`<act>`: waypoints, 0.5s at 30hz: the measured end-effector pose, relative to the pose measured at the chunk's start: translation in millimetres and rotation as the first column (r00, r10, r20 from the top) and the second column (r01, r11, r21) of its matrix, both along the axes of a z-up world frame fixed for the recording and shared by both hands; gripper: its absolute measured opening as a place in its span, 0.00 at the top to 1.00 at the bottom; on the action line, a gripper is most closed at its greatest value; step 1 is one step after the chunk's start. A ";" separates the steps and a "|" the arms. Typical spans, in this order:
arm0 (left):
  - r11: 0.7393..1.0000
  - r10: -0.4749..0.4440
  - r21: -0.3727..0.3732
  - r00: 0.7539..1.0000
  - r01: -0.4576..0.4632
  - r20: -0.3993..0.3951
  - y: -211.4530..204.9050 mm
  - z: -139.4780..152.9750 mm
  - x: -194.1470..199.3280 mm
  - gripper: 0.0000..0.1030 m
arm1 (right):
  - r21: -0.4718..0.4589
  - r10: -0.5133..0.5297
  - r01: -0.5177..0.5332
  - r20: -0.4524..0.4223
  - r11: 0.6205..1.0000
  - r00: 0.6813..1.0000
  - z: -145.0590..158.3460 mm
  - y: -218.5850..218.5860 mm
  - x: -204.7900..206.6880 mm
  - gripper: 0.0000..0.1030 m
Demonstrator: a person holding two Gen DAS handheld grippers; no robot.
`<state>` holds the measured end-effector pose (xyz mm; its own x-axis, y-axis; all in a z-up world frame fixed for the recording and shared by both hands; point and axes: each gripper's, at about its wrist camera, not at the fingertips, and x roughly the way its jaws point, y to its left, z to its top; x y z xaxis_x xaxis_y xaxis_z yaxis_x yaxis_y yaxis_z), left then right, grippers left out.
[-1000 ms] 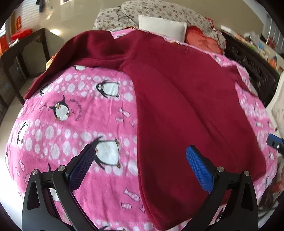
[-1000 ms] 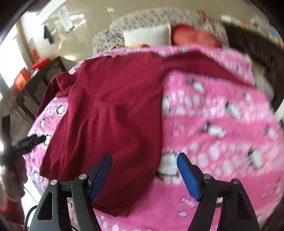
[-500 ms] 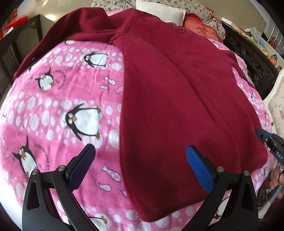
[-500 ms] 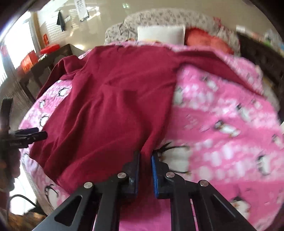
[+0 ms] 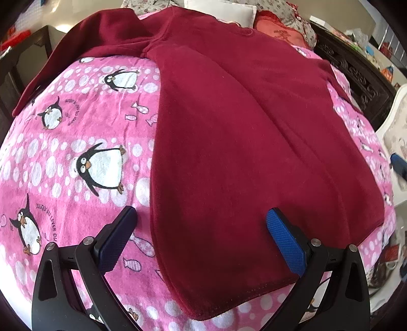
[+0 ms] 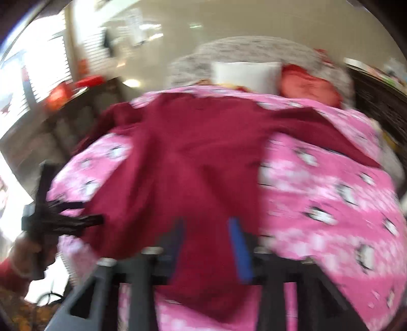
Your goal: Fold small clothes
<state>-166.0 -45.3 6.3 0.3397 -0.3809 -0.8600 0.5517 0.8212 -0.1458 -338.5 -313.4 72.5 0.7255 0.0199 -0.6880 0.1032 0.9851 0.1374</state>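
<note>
Closer now than a second ago, the left gripper (image 5: 201, 236) hangs low over the near hem of the dark red top (image 5: 254, 142), fingers spread wide to straddle the left hem corner, apparently lining up a pinch. The garment lies flat, sleeves out, on the pink penguin blanket (image 5: 76, 142). From the right wrist, badly blurred by motion, the right gripper (image 6: 208, 244) shows fingers apart over the hem after having pinched shut half a second earlier; whether it holds cloth cannot be told.

Sweater (image 5: 241, 142) on blanket (image 5: 76, 142); pillows (image 5: 229, 11) behind.
</note>
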 end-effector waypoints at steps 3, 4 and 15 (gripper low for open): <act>0.999 0.007 -0.037 1.000 -0.007 -0.009 4.5 1.8 2.0 0.04 | 0.034 0.105 -0.104 -0.021 0.994 0.994 -10.2 31.4 18.8 0.55; 0.999 0.003 -0.048 1.000 -0.004 -0.023 5.4 1.0 3.4 0.08 | 0.045 0.126 -0.125 -0.031 0.991 0.992 -15.5 39.2 24.4 0.55; 0.998 -0.008 -0.069 1.000 0.009 0.005 19.5 14.0 11.1 0.91 | 0.082 0.157 -0.153 -0.042 0.985 0.987 -27.5 61.6 41.7 0.55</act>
